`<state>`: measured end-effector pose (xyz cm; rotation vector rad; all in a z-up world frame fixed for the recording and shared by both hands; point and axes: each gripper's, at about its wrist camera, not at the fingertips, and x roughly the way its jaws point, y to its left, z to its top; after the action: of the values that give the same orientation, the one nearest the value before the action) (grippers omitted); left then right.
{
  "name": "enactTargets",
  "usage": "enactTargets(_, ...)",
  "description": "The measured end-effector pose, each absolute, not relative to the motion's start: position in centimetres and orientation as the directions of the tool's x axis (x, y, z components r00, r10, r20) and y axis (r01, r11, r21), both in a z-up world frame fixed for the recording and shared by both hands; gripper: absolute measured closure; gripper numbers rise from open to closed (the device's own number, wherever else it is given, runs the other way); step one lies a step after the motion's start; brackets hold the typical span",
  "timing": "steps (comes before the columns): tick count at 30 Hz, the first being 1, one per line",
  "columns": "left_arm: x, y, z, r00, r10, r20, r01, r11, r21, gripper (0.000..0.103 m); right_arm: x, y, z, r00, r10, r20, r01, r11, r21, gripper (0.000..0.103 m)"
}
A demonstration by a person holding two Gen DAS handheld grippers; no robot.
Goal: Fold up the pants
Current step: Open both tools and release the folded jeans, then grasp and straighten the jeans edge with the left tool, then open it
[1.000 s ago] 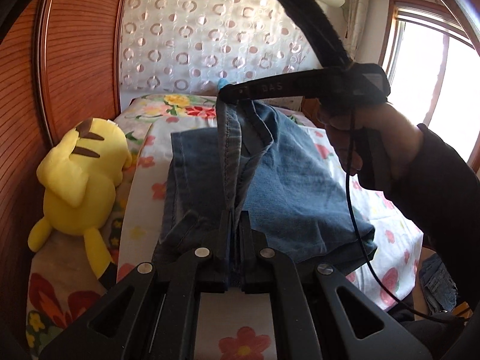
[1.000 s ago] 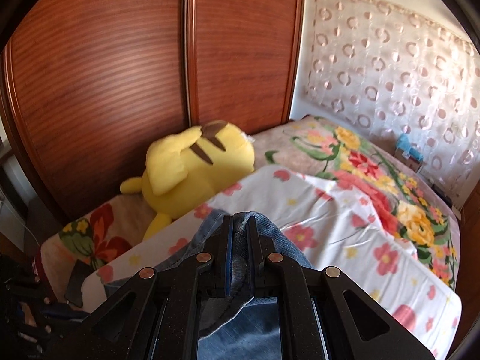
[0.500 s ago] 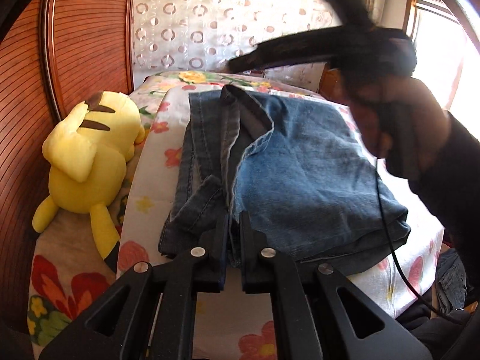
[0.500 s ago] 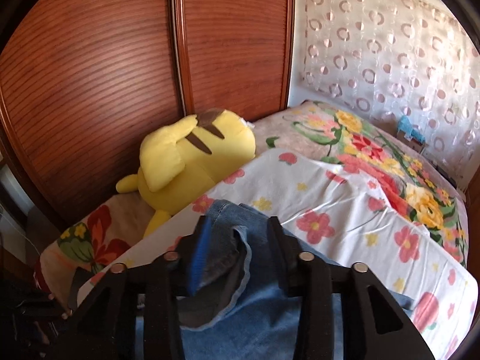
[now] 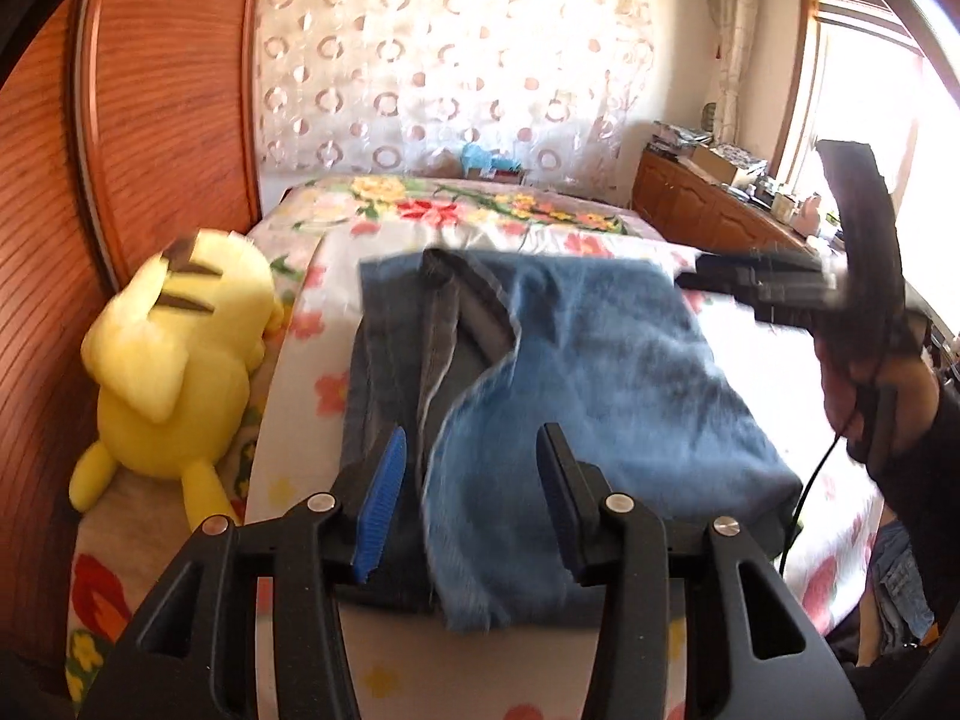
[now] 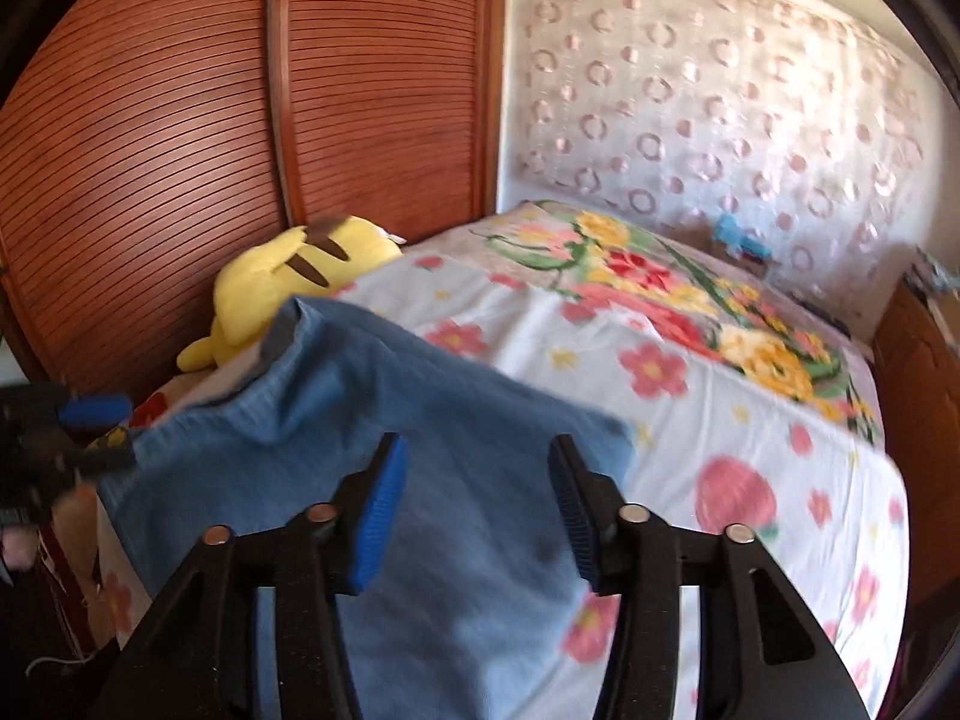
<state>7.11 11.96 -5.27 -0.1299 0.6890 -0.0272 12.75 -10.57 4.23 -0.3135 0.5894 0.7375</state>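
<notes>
Folded blue jeans (image 5: 576, 372) lie flat on the floral bed, with a darker inner layer showing along their left side. My left gripper (image 5: 471, 450) hovers over their near edge, jaws opening, pads clear of the denim below. In the right wrist view the jeans (image 6: 372, 420) spread under my right gripper (image 6: 474, 456), whose jaws are also opening with nothing pinched. A hand holds the right gripper (image 5: 756, 285) off the jeans' far right corner in the left wrist view. The left gripper (image 6: 90, 426) shows at the right wrist view's left edge.
A yellow plush toy (image 5: 174, 360) lies along the bed's left side against the wooden slatted wardrobe doors (image 6: 240, 138). The floral bedspread (image 6: 690, 360) stretches beyond the jeans. A wooden cabinet (image 5: 708, 210) with clutter stands by the window at right. More denim (image 5: 900, 588) lies off the bed's right edge.
Both grippers let go of the jeans and their jaws spread. The lifted denim dropped flat onto the bed. The right gripper swung away to the jeans' right side.
</notes>
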Motion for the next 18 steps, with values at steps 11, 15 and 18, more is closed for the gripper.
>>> enactTargets(11, 13.2, 10.7, -6.0, 0.716, -0.09, -0.692, 0.054, 0.996, -0.073, 0.059, 13.5, -12.3, 4.5, 0.606, 0.515, -0.606, -0.648, 0.762, 0.0, 0.047)
enactTargets(15, 13.8, 10.9, -7.1, 0.696, -0.077, -0.714, 0.05, 0.997, -0.058, 0.086, 12.9, -13.7, 6.1, 0.64, 0.504, -0.58, -0.634, 0.773, -0.027, 0.047)
enactTargets(18, 13.5, 12.1, -7.3, 0.708, -0.036, -0.705, -0.002, 0.999, -0.053, 0.097, 12.1, -14.9, 7.2, 0.659, 0.496, -0.565, -0.623, 0.781, -0.041, 0.047)
